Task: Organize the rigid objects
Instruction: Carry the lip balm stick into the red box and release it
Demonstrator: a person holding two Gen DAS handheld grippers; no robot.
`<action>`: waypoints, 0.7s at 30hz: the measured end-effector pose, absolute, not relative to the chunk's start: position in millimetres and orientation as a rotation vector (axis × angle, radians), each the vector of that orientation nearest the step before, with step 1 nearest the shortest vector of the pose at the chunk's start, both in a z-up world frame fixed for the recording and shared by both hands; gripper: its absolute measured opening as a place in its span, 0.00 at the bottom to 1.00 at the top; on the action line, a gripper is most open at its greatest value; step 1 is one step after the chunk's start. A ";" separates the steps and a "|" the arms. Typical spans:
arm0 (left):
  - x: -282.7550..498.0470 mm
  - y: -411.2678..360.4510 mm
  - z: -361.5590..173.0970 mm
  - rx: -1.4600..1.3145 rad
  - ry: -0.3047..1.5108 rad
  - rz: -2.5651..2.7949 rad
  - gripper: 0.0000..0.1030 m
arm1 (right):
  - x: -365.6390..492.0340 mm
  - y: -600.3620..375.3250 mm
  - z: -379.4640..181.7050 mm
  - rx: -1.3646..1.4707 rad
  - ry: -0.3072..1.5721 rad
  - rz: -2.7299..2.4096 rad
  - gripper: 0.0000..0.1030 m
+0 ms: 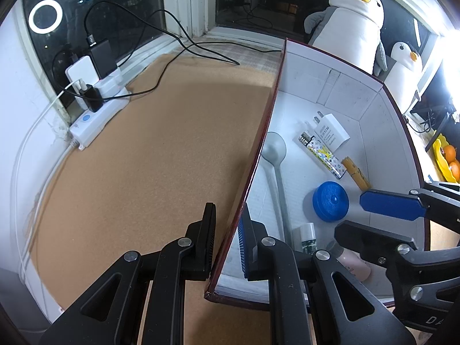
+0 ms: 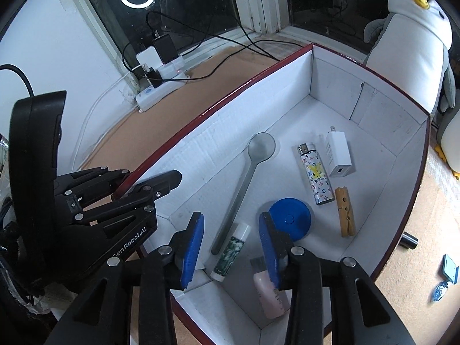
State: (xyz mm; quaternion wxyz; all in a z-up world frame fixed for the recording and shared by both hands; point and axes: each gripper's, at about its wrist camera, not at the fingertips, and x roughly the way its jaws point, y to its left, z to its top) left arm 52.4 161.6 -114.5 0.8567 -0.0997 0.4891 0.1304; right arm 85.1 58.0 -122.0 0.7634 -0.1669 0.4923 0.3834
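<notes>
A white box with a dark red rim (image 1: 371, 132) (image 2: 382, 132) stands on the cork mat. My left gripper (image 1: 227, 210) (image 2: 143, 176) is shut on its left wall, one finger outside and one inside. In the box lie a grey spoon (image 2: 244, 178), a patterned lighter (image 2: 314, 176), a white charger (image 2: 339, 155), a wooden clothespin (image 2: 345, 212), a blue round lid (image 2: 293, 220), a green tube with a white cap (image 2: 230, 254) and a pink bottle (image 2: 270, 293). My right gripper (image 2: 231, 221) (image 1: 350, 214) hangs open over the tube, pads clear of it.
A power strip with plugs and cables (image 1: 95, 115) sits at the window on the cork mat (image 1: 161, 158). Penguin plush toys (image 1: 356, 26) stand behind the box. A yellow bowl of oranges (image 1: 447, 158) is at the right. A black cylinder (image 2: 409, 241) and blue bits (image 2: 448, 270) lie right of the box.
</notes>
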 end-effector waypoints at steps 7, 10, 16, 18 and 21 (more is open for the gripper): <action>52.3 162.6 -114.8 -0.205 1.029 0.277 0.13 | 82.6 55.5 -115.0 -0.374 1.037 0.823 0.40; 51.5 162.3 -114.6 -0.205 1.030 0.279 0.13 | 82.0 53.9 -113.2 -0.371 1.031 0.823 0.40; 51.1 162.0 -114.5 -0.204 1.031 0.281 0.13 | 81.4 48.0 -108.7 -0.342 1.019 0.819 0.40; 51.1 161.7 -114.1 -0.203 1.033 0.282 0.13 | 81.4 43.3 -105.8 -0.324 1.012 0.818 0.40; 51.5 161.1 -114.2 -0.196 1.038 0.283 0.13 | 82.4 34.4 -100.1 -0.294 1.004 0.818 0.42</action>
